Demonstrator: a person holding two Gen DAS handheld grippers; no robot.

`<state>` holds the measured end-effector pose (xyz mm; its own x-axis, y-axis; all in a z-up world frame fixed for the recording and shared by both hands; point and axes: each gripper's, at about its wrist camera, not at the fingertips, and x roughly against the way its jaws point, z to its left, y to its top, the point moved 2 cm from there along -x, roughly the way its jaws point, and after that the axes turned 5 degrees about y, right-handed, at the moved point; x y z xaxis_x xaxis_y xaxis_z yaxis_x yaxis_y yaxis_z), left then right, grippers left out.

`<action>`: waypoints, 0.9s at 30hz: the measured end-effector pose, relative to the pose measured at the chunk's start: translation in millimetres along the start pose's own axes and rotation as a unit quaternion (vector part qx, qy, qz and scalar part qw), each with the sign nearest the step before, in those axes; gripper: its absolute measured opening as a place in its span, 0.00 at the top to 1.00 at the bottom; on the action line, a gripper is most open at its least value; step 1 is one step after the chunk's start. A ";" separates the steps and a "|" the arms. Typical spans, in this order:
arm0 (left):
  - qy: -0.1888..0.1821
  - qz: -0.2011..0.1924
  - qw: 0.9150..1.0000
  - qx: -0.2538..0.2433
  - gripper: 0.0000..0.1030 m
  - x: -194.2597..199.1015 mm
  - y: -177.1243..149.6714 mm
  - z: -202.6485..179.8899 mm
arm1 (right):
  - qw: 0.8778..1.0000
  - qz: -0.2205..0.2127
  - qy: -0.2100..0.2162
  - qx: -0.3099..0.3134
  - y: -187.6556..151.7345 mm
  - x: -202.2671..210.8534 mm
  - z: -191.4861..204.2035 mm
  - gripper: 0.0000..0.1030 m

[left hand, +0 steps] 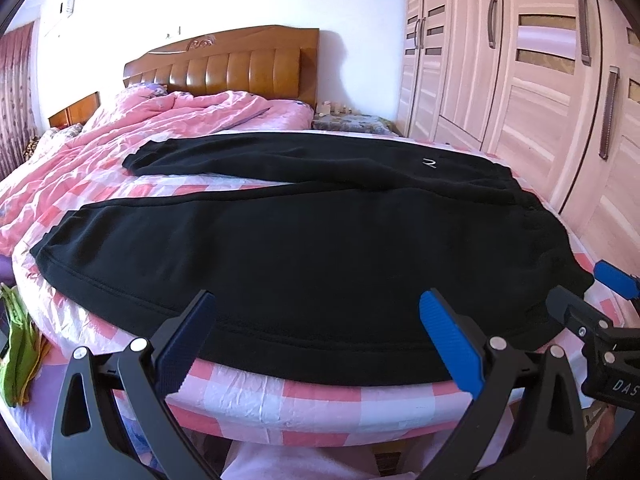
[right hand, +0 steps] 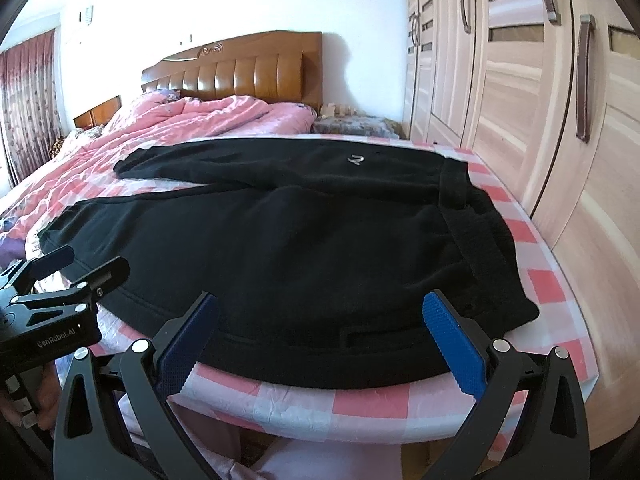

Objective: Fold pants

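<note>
The black pants [left hand: 304, 240] are being displayed flat on the bed [left hand: 320, 400], with the waistband [right hand: 476, 224] toward 3 o'clock and the two legs toward 9 o'clock. Both the left hand-held gripper [left hand: 316, 340] and the right hand-held gripper [right hand: 320, 340] are being held released, with nothing between the jaws, at the near hem. The fabric is being judged thick, soft and limp; the near edge is probably being best pinched at the waistband corner and the cuff.

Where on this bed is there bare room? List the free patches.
Free: the checked sheet between the pants' waistband and the wardrobe; the front strip below the near leg; a wedge between the legs. Crowded: the pink quilt by the headboard.
</note>
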<state>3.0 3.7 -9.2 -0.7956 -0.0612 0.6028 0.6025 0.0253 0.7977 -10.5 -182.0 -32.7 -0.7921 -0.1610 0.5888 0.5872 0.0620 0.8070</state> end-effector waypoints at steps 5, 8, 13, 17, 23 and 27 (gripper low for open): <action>-0.007 -0.006 1.000 -0.005 0.01 1.7 1.2 -1.6 | 1.000 -0.011 0.001 0.011 2.2 2.2 4.5 0.04; -0.005 -0.013 1.000 -0.015 0.01 4.0 2.6 -5.2 | 1.000 -0.025 0.007 0.010 5.5 5.6 3.8 0.04; -0.003 -0.015 1.000 -0.026 0.01 3.5 2.4 -9.1 | 0.999 -0.041 0.007 0.002 8.6 7.4 -2.0 0.04; -0.006 -0.009 1.000 -0.028 0.01 -2.0 3.4 -8.0 | 0.999 -0.052 -0.006 0.011 11.4 7.2 -3.7 0.04; -0.010 0.011 0.999 -0.047 0.01 -19.7 3.1 -12.7 | 0.999 -0.037 -0.002 0.009 21.5 -10.2 -10.5 0.04; -0.010 0.034 0.998 -0.052 0.01 -39.0 6.6 -14.9 | 1.000 -0.019 0.003 0.002 26.6 -28.0 -17.4 0.04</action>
<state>38.9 -8.7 -27.6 -0.7535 -0.0422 0.6561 0.6573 -0.0744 0.7500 30.2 -193.0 -28.5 -0.8134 -0.1687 0.5567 0.5555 0.0591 0.8294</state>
